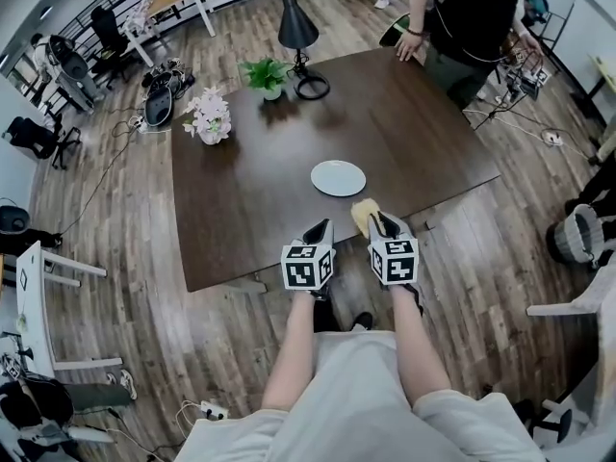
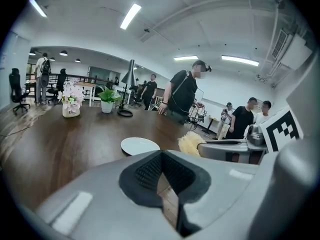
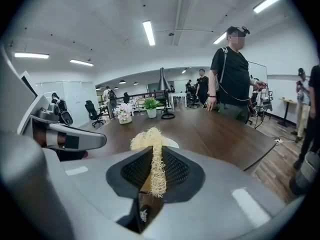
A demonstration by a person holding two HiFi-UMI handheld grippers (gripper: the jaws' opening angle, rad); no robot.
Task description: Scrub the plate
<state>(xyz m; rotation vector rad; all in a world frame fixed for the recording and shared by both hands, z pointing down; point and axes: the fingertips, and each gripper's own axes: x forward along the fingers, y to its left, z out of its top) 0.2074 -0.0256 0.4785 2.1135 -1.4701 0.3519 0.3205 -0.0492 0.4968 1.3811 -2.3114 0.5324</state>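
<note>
Pale grey shorts (image 1: 358, 404), marker-cubed grey grippers (image 1: 321, 229) (image 1: 385, 222)

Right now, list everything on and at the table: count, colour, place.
table: one, dark brown, straight ahead
plate: one, white, on the table near its front edge
scrubber: one, pale yellow, over the table's front edge, short of the plate
flower pot: one, pink-white blooms, table's far left
lamp: one, black, far edge
potted plant: one, green, far edge, beside the lamp
bystander: one, black shirt, far right corner, hand on table
left gripper: one, grey, jaws together, empty, at the near edge
right gripper: one, grey, jaws shut on the scrubber
</note>
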